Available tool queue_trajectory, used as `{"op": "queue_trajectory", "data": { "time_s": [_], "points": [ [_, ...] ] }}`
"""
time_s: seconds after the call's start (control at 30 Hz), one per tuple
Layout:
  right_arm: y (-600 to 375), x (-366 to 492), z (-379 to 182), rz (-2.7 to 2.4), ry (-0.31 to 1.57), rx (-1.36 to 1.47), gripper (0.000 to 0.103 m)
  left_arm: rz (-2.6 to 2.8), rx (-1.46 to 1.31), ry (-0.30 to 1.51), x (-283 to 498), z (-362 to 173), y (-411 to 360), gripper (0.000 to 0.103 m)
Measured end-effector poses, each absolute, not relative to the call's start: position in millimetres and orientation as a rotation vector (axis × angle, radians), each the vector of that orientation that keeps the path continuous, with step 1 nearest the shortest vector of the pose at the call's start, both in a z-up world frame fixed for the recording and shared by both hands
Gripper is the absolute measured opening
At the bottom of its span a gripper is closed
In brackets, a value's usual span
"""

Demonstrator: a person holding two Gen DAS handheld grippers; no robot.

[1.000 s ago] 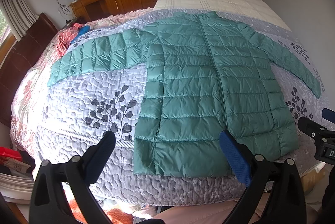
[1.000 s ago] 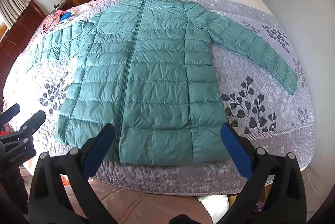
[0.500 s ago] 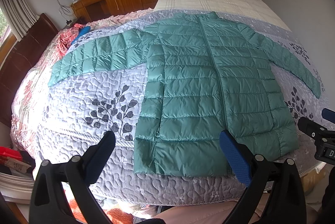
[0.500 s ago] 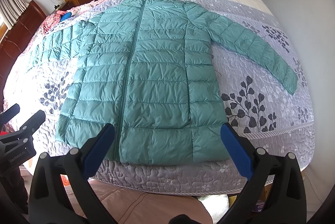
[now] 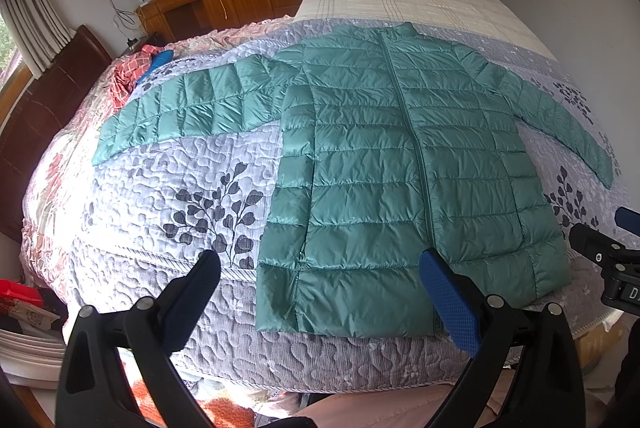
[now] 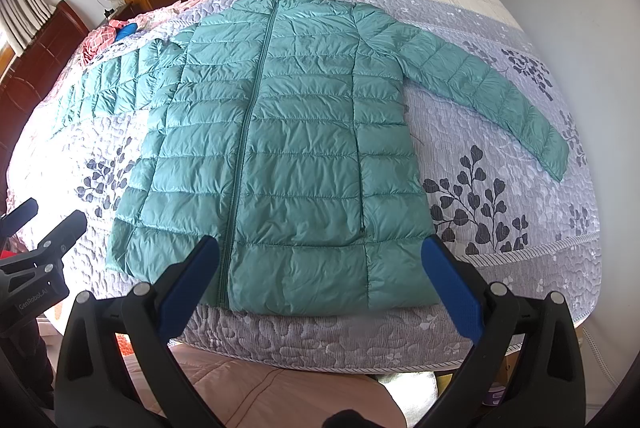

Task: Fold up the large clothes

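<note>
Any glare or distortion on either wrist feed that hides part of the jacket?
Left wrist view: sunlight bleaches the bedspread at left, yet the jacket reads clearly; fisheye bends the edges. Right wrist view: the jacket's far sleeve and the quilt around it wash out in glare; the body is sharp. Left gripper and right gripper are open.

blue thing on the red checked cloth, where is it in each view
Left wrist view: the blue item lies upper left, on the red checked cloth, just beyond the left sleeve of the green jacket.
Right wrist view: the blue item shows smaller, far upper left, on the cloth.
Shared landmark: the jacket's zipper.
</note>
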State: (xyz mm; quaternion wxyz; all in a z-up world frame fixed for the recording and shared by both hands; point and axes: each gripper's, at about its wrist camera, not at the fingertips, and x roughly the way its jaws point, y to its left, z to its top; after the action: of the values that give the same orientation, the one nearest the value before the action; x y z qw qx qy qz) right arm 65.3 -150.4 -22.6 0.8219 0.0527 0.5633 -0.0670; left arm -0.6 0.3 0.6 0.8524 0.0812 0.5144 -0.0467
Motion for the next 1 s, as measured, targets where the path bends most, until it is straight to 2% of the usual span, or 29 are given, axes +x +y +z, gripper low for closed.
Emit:
{"op": "queue_trajectory", "data": {
  "time_s": [1.0],
  "points": [
    [-151.6,66.8,-21.4,-0.139,1.194,0.113,0.100,-0.094,0.174,1.078,-1.8,12.3,7.6,0.099]
  ]
}}
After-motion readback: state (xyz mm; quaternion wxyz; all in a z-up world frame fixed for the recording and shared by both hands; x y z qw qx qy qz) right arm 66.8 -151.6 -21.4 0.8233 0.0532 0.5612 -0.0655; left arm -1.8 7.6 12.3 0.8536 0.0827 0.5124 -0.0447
